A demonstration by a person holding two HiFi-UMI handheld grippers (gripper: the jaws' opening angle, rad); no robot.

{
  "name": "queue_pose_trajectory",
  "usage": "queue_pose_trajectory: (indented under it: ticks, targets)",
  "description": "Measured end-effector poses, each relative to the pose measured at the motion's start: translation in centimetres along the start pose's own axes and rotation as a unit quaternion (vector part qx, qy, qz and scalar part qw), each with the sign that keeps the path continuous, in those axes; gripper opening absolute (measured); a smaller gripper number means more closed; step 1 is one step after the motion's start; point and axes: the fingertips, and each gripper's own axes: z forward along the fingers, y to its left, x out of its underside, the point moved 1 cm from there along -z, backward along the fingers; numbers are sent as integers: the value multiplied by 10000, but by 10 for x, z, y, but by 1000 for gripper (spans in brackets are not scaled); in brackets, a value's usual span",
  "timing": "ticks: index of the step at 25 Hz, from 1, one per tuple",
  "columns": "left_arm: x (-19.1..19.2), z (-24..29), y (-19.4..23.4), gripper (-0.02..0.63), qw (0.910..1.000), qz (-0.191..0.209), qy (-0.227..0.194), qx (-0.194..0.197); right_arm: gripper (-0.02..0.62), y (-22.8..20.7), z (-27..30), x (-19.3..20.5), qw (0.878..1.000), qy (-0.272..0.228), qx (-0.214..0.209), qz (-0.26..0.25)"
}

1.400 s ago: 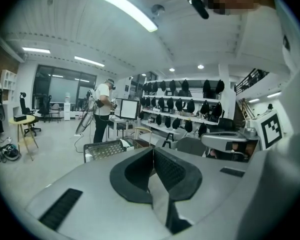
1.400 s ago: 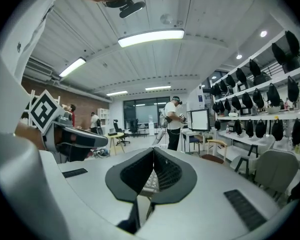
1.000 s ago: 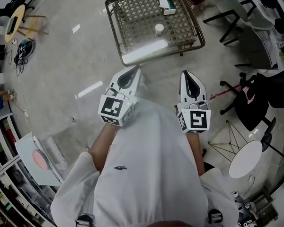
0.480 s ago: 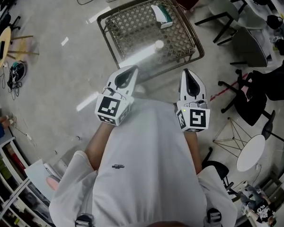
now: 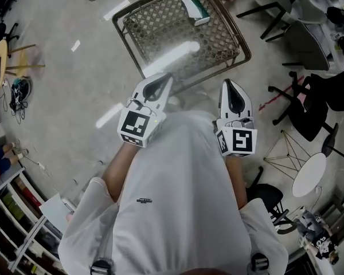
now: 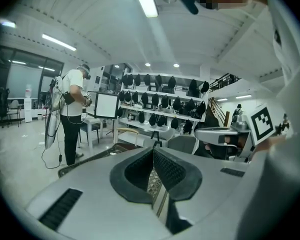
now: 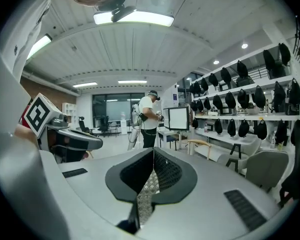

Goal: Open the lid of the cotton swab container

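Observation:
A glass-topped wicker table (image 5: 232, 30) stands ahead of me on the floor in the head view. A bright glare streak crosses its top, and I cannot pick out the cotton swab container in it. My left gripper (image 5: 164, 80) and right gripper (image 5: 227, 86) are held side by side in front of the white shirt, short of the table's near edge and pointing toward it. Both are shut with nothing between the jaws. In the left gripper view the left gripper (image 6: 153, 153) has its pads pressed together, and so does the right gripper (image 7: 153, 153) in the right gripper view.
A green and white box (image 5: 195, 9) lies at the table's far side. Office chairs (image 5: 301, 44) and a round white stool (image 5: 308, 175) stand to the right, and shelves (image 5: 11, 211) to the lower left. A person (image 6: 72, 114) stands farther off in the room.
The table has slid up and turned a little in the head view. The small white container seen on it earlier is now lost in the glare. Both grippers stay shut in about the same place.

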Motion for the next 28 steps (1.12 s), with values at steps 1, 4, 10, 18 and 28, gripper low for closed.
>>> queue_pose_trajectory:
  ticks: [1, 4, 10, 18, 28]
  targets:
    - [1, 3, 1, 5, 10000, 9, 26, 3, 0, -3, 2, 2, 10000, -14, 7, -14]
    - [3, 8, -1, 6, 10000, -31, 91, 12, 0, -8, 5, 8, 10000, -27, -34, -76]
    - [4, 28, 0, 5, 9999, 65, 105, -4, 0, -18, 20, 19, 9998, -35, -162, -65]
    - [21, 53, 9, 6, 9996, 4, 273, 6, 2, -18, 60, 54, 9987, 50, -506, -96]
    - [56, 96, 29, 5, 9987, 30, 516, 19, 63, -27, 112, 113, 9969, 278, -736, 8]
